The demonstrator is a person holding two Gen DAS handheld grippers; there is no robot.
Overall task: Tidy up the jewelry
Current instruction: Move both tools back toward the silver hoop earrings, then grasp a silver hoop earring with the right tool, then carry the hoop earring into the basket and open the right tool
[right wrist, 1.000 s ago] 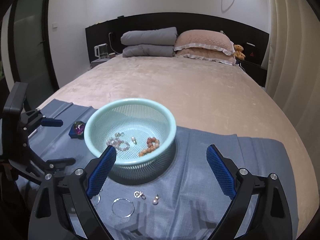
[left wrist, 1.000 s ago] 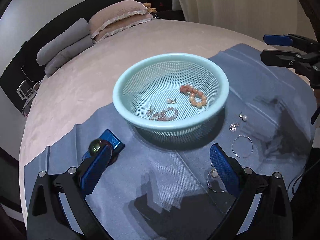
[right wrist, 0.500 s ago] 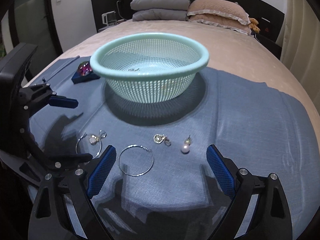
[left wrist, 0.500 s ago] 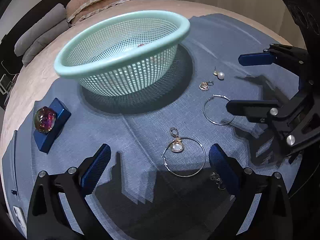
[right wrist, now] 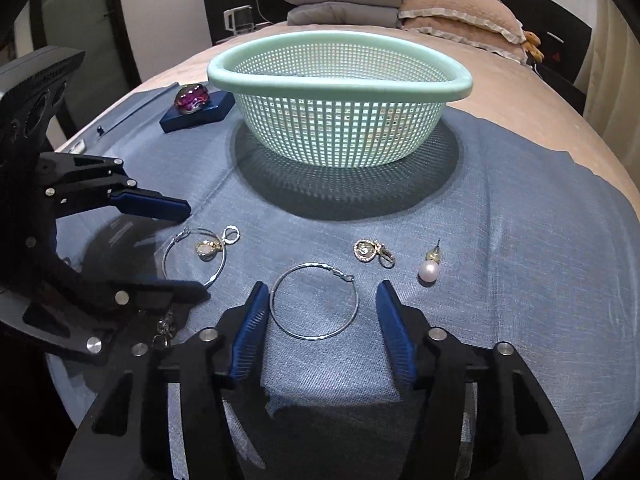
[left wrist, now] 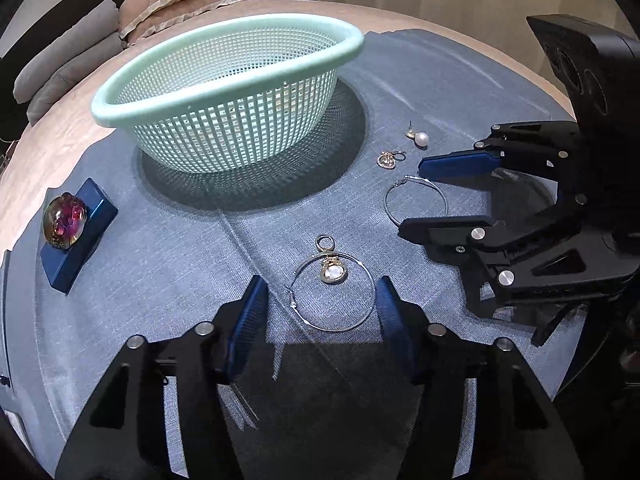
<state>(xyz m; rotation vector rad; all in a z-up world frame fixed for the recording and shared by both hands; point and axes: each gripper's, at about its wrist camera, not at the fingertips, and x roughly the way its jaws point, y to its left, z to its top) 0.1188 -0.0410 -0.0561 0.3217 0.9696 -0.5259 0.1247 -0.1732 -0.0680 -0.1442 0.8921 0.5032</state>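
A mint mesh basket (left wrist: 224,80) (right wrist: 340,80) stands on a blue cloth (left wrist: 180,248) on the bed. My left gripper (left wrist: 320,296) is open, low over the cloth, its fingers on either side of a silver hoop (left wrist: 370,300) with a gold pendant (left wrist: 331,274) inside it. My right gripper (right wrist: 318,304) is open, its fingers on either side of a second silver hoop (right wrist: 280,316). A gold charm (right wrist: 365,250) and a pearl earring (right wrist: 429,272) lie just beyond it. Each gripper shows in the other's view (left wrist: 436,196) (right wrist: 176,248).
A purple glass piece (left wrist: 65,222) sits on a dark blue box (left wrist: 88,232) left of the basket. A small chain piece (right wrist: 164,330) lies under the left gripper. Pillows (right wrist: 456,12) are at the head of the bed. The cloth ends near the bed's edge.
Both grippers have dropped close to the cloth and narrowed their opening around a hoop each. The basket now looks higher and its contents are hidden by its wall.
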